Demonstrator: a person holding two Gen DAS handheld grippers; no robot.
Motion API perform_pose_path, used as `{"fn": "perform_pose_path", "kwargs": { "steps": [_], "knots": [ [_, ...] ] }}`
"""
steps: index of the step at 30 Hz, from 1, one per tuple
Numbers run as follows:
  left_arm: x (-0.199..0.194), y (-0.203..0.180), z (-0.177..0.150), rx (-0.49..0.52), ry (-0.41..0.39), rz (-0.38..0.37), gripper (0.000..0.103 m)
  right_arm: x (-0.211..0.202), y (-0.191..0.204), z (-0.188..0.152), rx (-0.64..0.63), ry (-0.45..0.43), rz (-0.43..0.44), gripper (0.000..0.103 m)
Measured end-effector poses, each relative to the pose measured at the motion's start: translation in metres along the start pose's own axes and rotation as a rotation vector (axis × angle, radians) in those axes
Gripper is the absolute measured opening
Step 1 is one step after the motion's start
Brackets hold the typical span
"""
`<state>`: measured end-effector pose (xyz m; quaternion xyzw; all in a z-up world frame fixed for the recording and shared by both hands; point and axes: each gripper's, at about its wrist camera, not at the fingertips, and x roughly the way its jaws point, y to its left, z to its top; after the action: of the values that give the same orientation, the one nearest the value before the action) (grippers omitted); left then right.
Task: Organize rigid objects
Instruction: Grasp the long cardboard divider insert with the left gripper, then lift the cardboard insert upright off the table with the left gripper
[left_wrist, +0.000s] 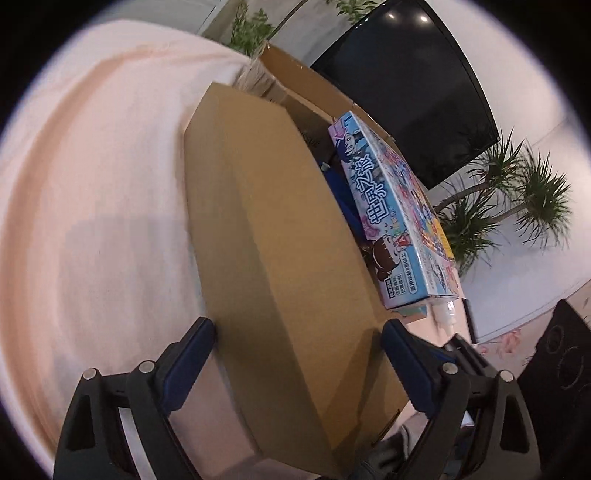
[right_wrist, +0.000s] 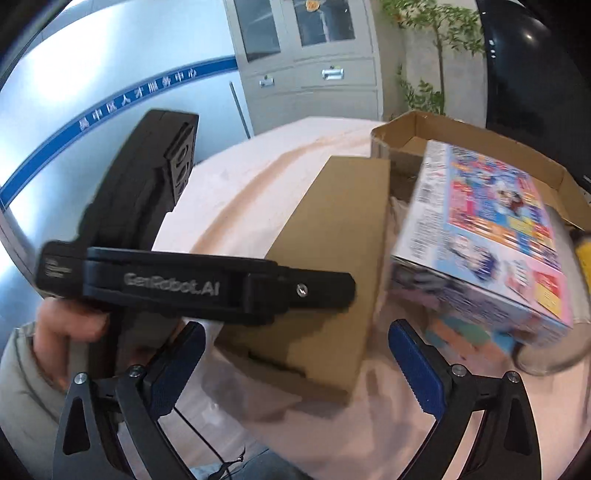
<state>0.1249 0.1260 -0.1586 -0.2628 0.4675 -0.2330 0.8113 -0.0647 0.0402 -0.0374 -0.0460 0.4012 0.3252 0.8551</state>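
Grasping comes first: my left gripper (left_wrist: 299, 343) straddles the flat brown box (left_wrist: 280, 236) at the desk (left_wrist: 110, 184) edge, jaws apart, needing closure; right gripper (right_wrist: 295, 347) jaws apart, empty.

The flat brown box (left_wrist: 280, 236) was plain matt cardboard, smooth and unprinted. Beside it, the game box (left_wrist: 399, 218) was printed card with a slight sheen. The open carton (right_wrist: 476, 144) behind showed raw corrugated board along its cut edges. The tabletop (left_wrist: 96, 177) wore a pale pink cloth, soft and matt. The left gripper (left_wrist: 299, 343) had matt black plastic arms, blue ribbed rubbery pads (left_wrist: 192, 354) and bright metal pins; the right gripper (right_wrist: 295, 350) matched it. The monitor screen (left_wrist: 410, 77) was glossy black, and the cabinet (right_wrist: 310, 62) looked like painted grey metal with glass panes.
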Motion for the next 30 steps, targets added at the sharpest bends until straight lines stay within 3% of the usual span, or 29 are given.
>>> {"fn": "perform_pose_path", "kwargs": {
  "steps": [4,6,10,12,15,18,21,22,23,25,27,28,30],
  "knots": [
    [0.006,0.009,-0.009,-0.033,0.019,-0.048,0.084,0.029,0.007,-0.005,0.002,0.063,-0.072,0.099],
    [0.007,0.013,-0.011,-0.028,0.031,-0.064,0.083,0.036,0.005,-0.004,0.021,0.067,-0.106,0.089],
    [0.009,0.018,-0.016,-0.052,0.037,-0.101,0.083,0.036,-0.013,-0.007,0.072,0.04,-0.057,0.088],
    [0.002,0.025,-0.02,-0.09,0.02,-0.136,0.083,0.029,-0.031,-0.009,0.182,0.025,0.064,0.087],
    [-0.011,0.034,-0.024,-0.136,-0.012,-0.182,0.086,0.033,-0.051,-0.012,0.351,0.024,0.321,0.087],
    [-0.024,0.033,-0.023,-0.146,-0.046,-0.16,0.086,0.055,-0.063,-0.009,0.447,0.066,0.53,0.087],
    [-0.036,0.031,-0.02,-0.139,-0.095,-0.132,0.07,0.074,-0.071,-0.012,0.51,0.118,0.694,0.088],
    [-0.038,0.03,-0.019,-0.133,-0.099,-0.127,0.06,0.075,-0.069,-0.014,0.501,0.13,0.685,0.089],
    [-0.038,0.028,-0.018,-0.123,-0.101,-0.115,0.059,0.076,-0.064,-0.016,0.475,0.131,0.64,0.094],
    [-0.036,0.02,-0.012,-0.093,-0.108,-0.102,0.057,0.063,-0.065,-0.012,0.375,0.102,0.488,0.103],
    [-0.03,0.012,-0.007,-0.071,-0.104,-0.13,0.057,0.039,-0.061,-0.006,0.254,0.052,0.324,0.103],
    [-0.025,0.008,-0.003,-0.061,-0.098,-0.15,0.057,0.026,-0.057,-0.003,0.166,0.027,0.189,0.103],
    [-0.015,-0.003,0.003,-0.027,-0.081,-0.189,0.057,-0.001,-0.054,-0.003,0.084,-0.006,0.09,0.103]
  ]
}}
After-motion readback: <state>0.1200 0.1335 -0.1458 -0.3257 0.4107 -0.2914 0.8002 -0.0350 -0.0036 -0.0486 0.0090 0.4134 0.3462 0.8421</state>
